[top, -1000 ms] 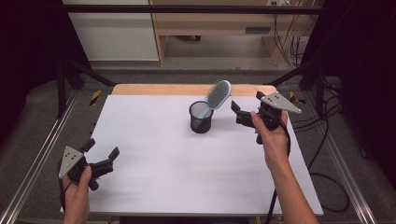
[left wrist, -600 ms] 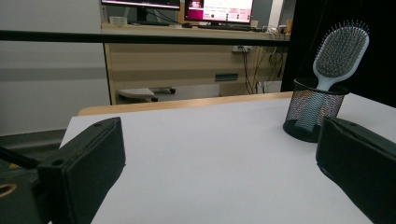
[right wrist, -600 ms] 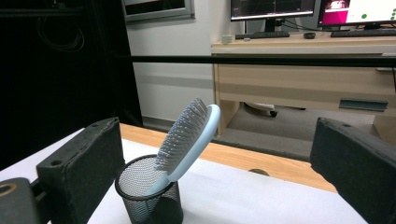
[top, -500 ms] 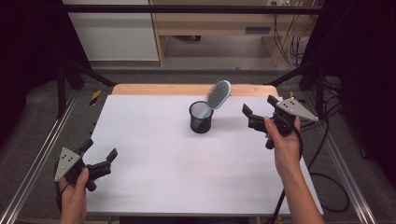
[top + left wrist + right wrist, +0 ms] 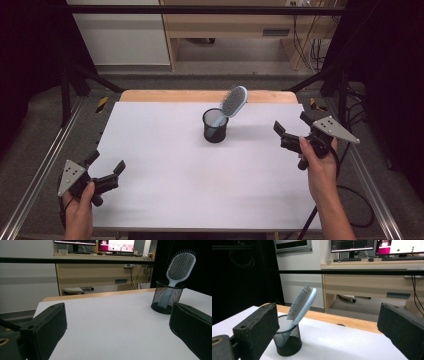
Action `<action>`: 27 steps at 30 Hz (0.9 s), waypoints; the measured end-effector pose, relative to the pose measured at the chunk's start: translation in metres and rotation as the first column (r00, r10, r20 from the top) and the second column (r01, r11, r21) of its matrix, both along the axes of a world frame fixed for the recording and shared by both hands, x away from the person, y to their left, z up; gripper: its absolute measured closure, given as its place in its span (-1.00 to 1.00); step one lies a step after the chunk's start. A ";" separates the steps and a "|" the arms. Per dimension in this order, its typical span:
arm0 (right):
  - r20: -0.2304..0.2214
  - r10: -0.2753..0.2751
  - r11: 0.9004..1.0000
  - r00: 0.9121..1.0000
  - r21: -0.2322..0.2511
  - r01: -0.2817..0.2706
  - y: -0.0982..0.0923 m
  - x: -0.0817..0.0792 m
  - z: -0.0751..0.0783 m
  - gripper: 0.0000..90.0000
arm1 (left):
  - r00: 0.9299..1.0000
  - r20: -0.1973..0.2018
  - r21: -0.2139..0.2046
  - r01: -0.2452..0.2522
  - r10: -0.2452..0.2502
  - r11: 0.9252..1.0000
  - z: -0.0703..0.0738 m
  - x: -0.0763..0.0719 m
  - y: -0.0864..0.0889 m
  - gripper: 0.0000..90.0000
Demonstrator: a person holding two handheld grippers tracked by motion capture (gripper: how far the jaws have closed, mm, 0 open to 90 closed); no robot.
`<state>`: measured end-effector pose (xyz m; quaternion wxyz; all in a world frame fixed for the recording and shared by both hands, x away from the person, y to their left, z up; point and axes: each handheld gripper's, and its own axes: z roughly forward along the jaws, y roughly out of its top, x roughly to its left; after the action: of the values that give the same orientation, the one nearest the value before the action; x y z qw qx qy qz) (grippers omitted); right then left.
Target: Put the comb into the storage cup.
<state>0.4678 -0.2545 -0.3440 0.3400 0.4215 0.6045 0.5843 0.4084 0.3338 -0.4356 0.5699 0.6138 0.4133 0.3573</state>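
So the hairbrush (image 5: 230, 106) is sitting handle-down in the black mesh cup (image 5: 215, 126), leaning toward the far right with the bristle head sticking up well above the rim. In the right gripper view you can see the light blue handle going down into the mesh and the bristles facing left. The cup stands upright a bit past the middle of the white table (image 5: 170, 165), closer to the far edge than to the person.

Both hands are empty. The right gripper (image 5: 293, 131) is spread wide, nothing between the jaws, hovering off to the right of the cup and clearly apart from it. The left gripper (image 5: 106, 169) is also released, jaws wide, parked down at the near left corner of the table, well away from everything.

My read: looks like the brush-into-the-cup bit is basically done. The brush is in, it's resting on the rim on its own, nobody's touching it, and the cup isn't tipping. I don't see anything else on the table that would need moving. If anything's left, it's maybe just pulling the hands back to a rest spot. Only thing I'd watch is that lean; the brush is top-heavy and the cup looks light.
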 end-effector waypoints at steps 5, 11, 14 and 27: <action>-0.009 -0.010 1.000 1.000 -0.019 0.010 -0.006 -0.008 -0.009 -0.91 | 1.000 0.007 0.004 0.016 -0.016 1.000 0.000 -0.004 -0.003 -0.97; -0.025 -0.013 0.999 1.000 -0.041 0.012 -0.006 -0.015 -0.023 -0.90 | 0.999 0.019 0.008 0.028 -0.028 1.000 0.001 -0.005 -0.003 -0.97; -0.033 -0.012 0.998 0.999 -0.062 0.009 -0.006 -0.019 -0.033 -0.90 | 0.999 0.026 0.006 0.033 -0.033 0.999 0.002 -0.005 -0.002 -0.97; -0.041 -0.008 0.999 0.999 -0.052 0.006 -0.004 -0.040 -0.076 -0.89 | 0.998 0.025 -0.071 0.065 -0.064 0.995 -0.006 -0.002 -0.001 -0.97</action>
<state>0.4280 -0.2585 -0.4199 0.3402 0.4265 0.6248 0.5585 0.4063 0.3329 -0.4417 0.6075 0.6018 0.3994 0.3306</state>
